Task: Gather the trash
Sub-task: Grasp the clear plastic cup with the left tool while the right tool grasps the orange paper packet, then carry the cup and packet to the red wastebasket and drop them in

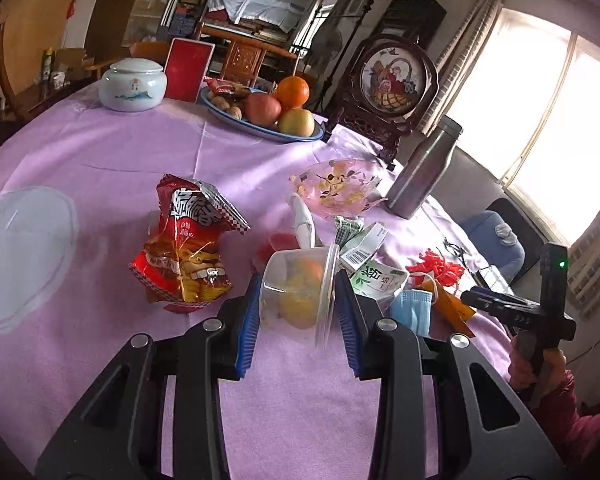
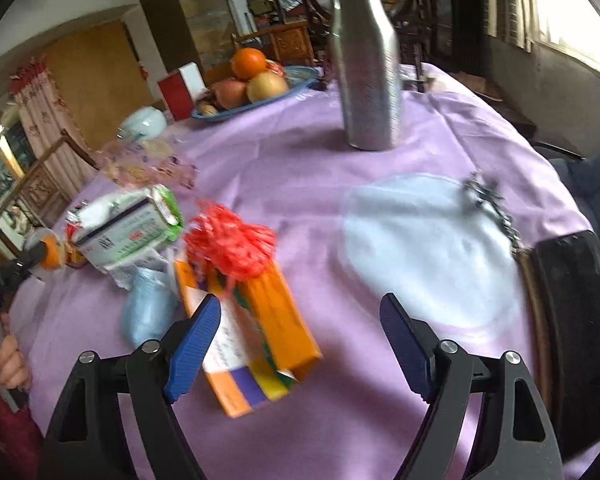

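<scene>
Left gripper [image 1: 296, 304]: jaws clamped on the clear plastic cup [image 1: 300, 288], lifted off the counter [image 1: 100, 152], tilted. Best kept level against spilling its peels. Right gripper [image 2: 300, 340]: jaws wide, empty, over the orange box [image 2: 276, 320]; centre before closing.

Lilac tablecloth [image 1: 100, 152], red snack bag [image 1: 184, 248]

Three fruits [image 1: 284, 106], one flask [image 1: 424, 168], perhaps.
</scene>
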Motion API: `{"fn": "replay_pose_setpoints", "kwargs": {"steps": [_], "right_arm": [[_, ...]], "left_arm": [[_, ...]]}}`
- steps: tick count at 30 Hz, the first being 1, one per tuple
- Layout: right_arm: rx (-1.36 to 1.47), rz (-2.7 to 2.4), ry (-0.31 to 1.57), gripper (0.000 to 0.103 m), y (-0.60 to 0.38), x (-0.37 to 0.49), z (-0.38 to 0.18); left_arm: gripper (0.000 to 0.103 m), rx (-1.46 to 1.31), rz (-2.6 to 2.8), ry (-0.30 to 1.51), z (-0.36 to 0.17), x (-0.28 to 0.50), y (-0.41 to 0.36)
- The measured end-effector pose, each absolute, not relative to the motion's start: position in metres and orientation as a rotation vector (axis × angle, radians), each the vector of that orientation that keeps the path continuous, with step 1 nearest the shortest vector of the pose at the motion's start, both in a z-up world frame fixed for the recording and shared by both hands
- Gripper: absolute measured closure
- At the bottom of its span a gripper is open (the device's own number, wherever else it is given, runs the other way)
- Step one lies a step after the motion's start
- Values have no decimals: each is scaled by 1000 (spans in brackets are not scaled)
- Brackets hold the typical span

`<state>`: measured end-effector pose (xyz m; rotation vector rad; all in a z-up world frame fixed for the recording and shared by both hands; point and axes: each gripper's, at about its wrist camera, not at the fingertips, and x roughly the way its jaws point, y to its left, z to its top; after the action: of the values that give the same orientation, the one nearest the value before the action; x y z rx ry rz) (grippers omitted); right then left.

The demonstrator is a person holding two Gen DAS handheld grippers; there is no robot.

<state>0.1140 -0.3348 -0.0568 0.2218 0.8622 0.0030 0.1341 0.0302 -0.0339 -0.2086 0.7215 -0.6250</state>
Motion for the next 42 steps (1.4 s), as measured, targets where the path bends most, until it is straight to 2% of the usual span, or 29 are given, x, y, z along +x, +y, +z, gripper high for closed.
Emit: {"fn": "replay_pose_setpoints", "kwargs": {"steps": [1,3,4,5,7,12,23,30,37,40,42], "right_arm": [[225,14,897,37,-334,116,-62],[202,31,935,61,-329,117,-68],[178,30,932,65,-326,116,-68],[149,32,911,77,-321,114,-65],[130,13,831,83,-314,106,-52],[-63,-69,551,84,-290,79,15],[27,110,480,84,-267,67,43],[64,296,450,84,-225,64,50],[50,413,447,84,-183,56,46],[49,420,452,84,-179,51,45],[45,415,451,84,-178,48,47]], "left_arm": [[66,-211,-627,719,-33,134,31],[66,-220,-630,715,-33,134,32],[66,-224,-631,714,-34,133,33],[66,-229,-632,713,-34,133,34],[66,-233,-631,711,-33,133,36],[66,-224,-631,712,-33,133,36],[66,-175,-544,664,-20,103,47],[68,-207,-462,581,7,54,92],[68,-295,-397,613,-4,28,135],[57,-302,-412,652,-16,30,129],[43,-292,-431,677,-23,37,119]]}}
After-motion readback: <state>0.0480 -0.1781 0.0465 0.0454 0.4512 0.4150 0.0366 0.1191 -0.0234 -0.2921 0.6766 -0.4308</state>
